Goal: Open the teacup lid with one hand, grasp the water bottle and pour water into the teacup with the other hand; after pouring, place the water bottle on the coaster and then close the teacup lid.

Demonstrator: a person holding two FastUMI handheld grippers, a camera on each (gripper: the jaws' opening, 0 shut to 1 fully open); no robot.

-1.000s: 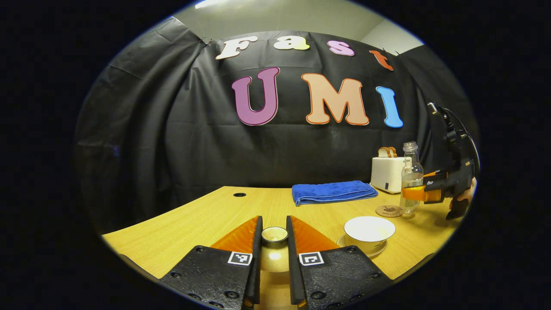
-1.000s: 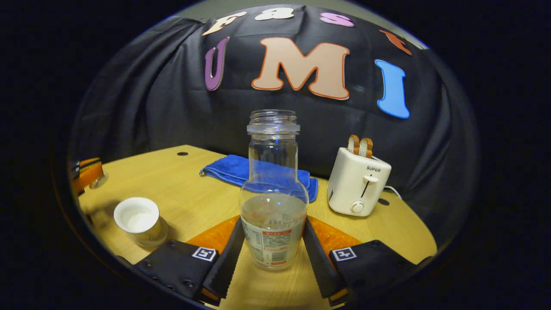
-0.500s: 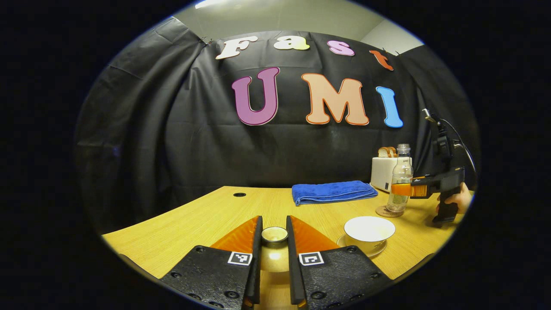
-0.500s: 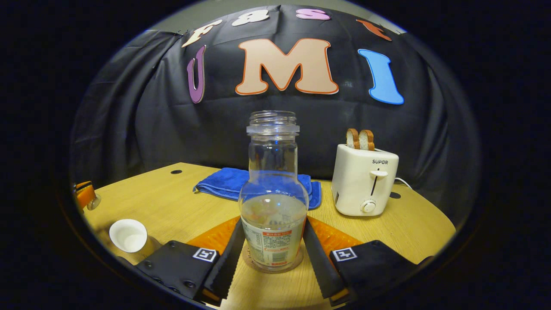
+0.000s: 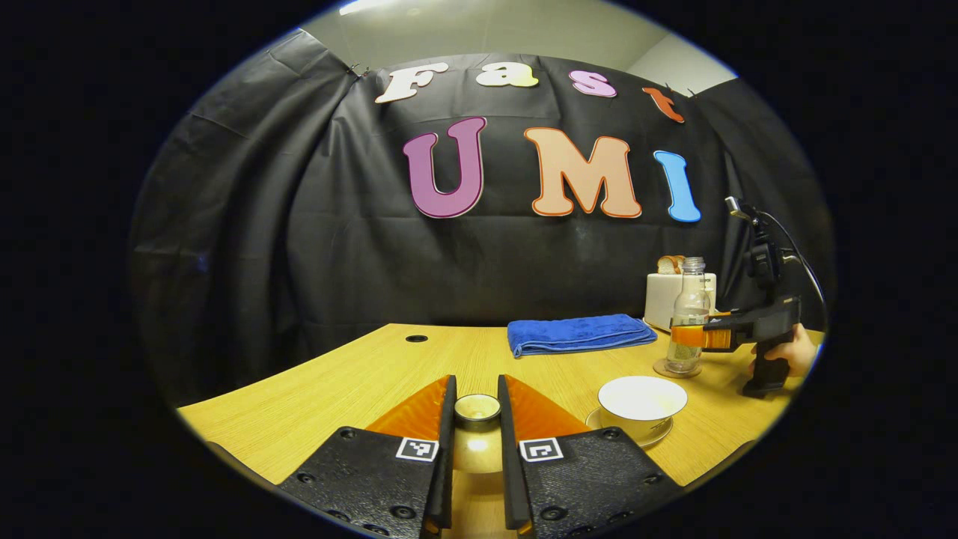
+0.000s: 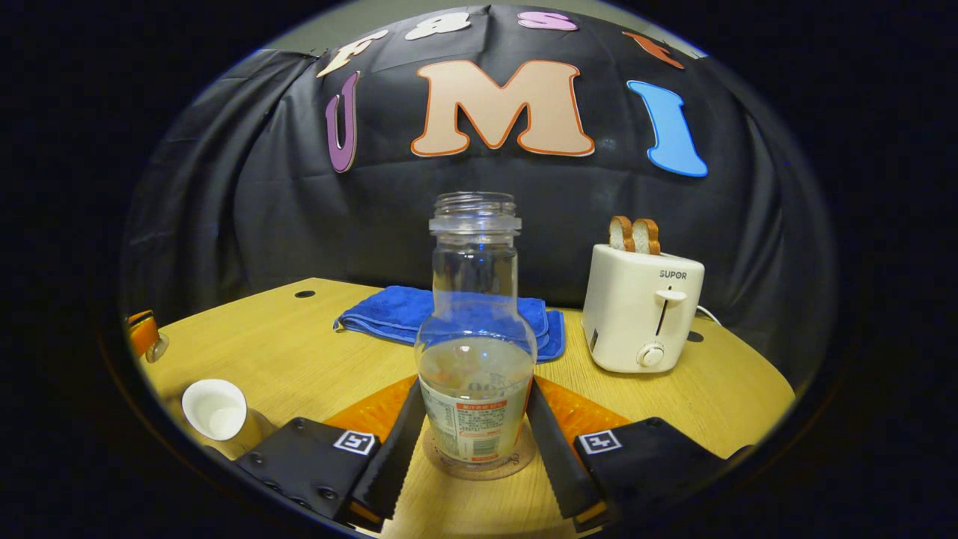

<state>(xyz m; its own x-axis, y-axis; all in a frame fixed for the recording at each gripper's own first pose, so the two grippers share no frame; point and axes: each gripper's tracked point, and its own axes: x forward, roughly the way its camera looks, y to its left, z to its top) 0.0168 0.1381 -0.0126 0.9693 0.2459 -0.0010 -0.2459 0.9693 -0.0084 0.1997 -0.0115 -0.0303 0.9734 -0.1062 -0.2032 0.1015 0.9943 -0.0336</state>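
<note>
Setting the water bottle (image 6: 476, 374) squarely on the coaster (image 6: 479, 466), the right tool (image 6: 473, 442) clamping it should release only once it stands steady, while the left tool (image 5: 477, 434) grips the teacup lid (image 5: 477, 408) beside the teacup (image 5: 641, 402).

Left gripper view: the lid (image 5: 477, 408) sits between the left gripper (image 5: 476, 449) fingers, above the table (image 5: 359, 382). The cup (image 5: 641, 402) stands on its saucer (image 5: 658, 434) to the right of them. Beyond the cup, the bottle (image 5: 688, 318) stands on the coaster (image 5: 677, 369), with the toaster (image 5: 662, 299) behind and the towel (image 5: 578, 333) to its left.

Right gripper view: the bottle (image 6: 474, 352) stands on the coaster (image 6: 479, 466) between the right gripper (image 6: 475, 449) fingers; towel (image 6: 389, 311) behind, toaster (image 6: 644, 314) to the right, cup (image 6: 215, 408) far left.
</note>
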